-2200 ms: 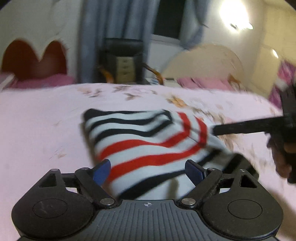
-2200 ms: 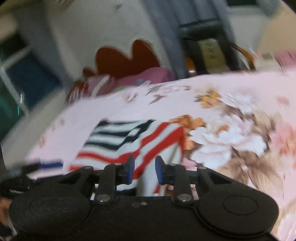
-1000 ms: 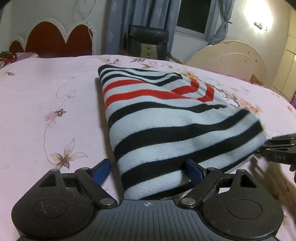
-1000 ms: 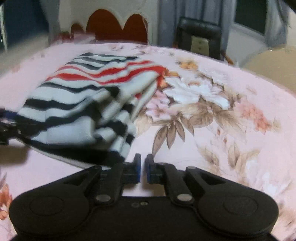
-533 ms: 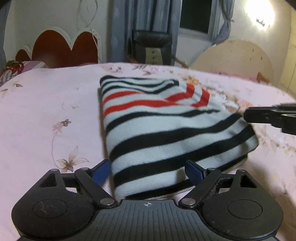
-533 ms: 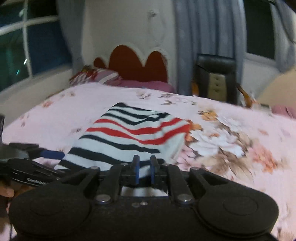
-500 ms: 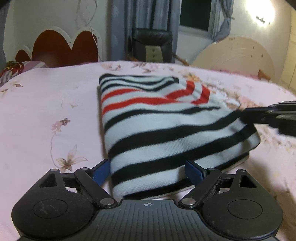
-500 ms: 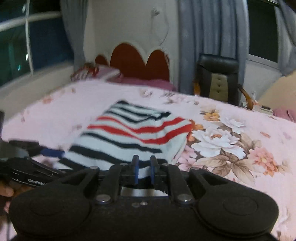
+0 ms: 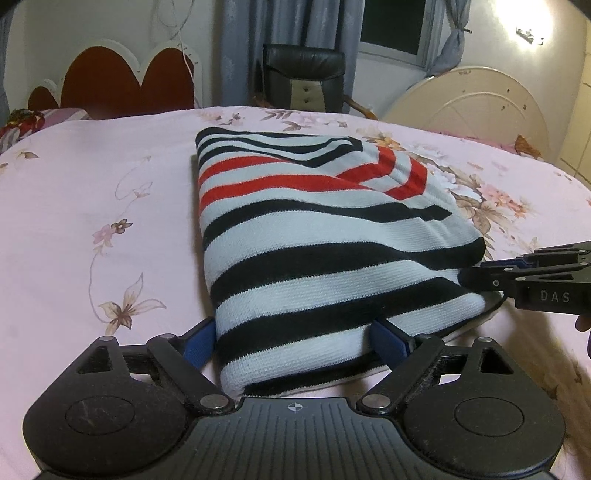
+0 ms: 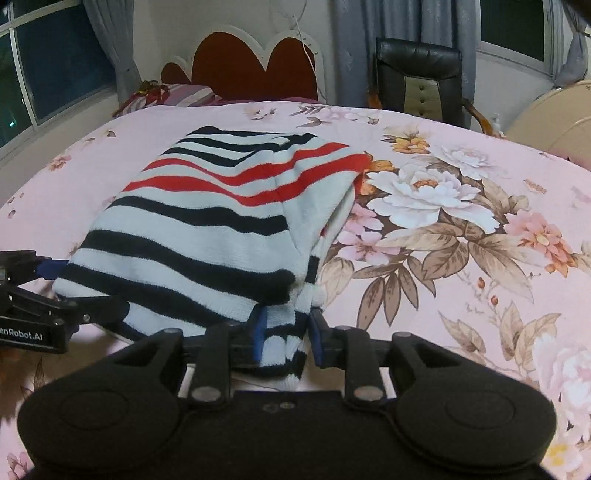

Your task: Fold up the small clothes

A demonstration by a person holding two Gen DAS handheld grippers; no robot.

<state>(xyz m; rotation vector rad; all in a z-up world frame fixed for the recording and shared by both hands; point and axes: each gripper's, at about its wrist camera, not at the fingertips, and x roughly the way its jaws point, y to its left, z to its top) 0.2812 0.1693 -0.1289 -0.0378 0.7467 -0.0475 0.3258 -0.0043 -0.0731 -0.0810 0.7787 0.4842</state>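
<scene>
A folded striped sweater (image 9: 314,229), white with black and red bands, lies on the pink floral bedsheet (image 9: 92,192). My left gripper (image 9: 293,341) is wide open and still opening slightly. The sweater's near left corner lies between its blue pads (image 9: 199,343). In the right wrist view the sweater (image 10: 207,229) reaches down to my right gripper (image 10: 286,332). Its jaws are opening. The near right corner sits loosely between them, with a gap at the right pad. Each gripper also appears in the other's view: the right gripper (image 9: 474,271) beside the sweater's right edge, the left gripper (image 10: 92,286) at its left edge.
A red heart-shaped headboard (image 9: 110,81) and a striped pillow (image 10: 177,94) stand at the bed's far end. Behind the bed are a black chair (image 9: 303,81), grey curtains (image 10: 399,22) and a cream rounded board (image 9: 469,103). Bare sheet extends left and right of the sweater.
The right gripper's jaws, shut a second ago, have parted around the sweater's corner. The sweater has settled flat on the bed. The left gripper stays wide.
</scene>
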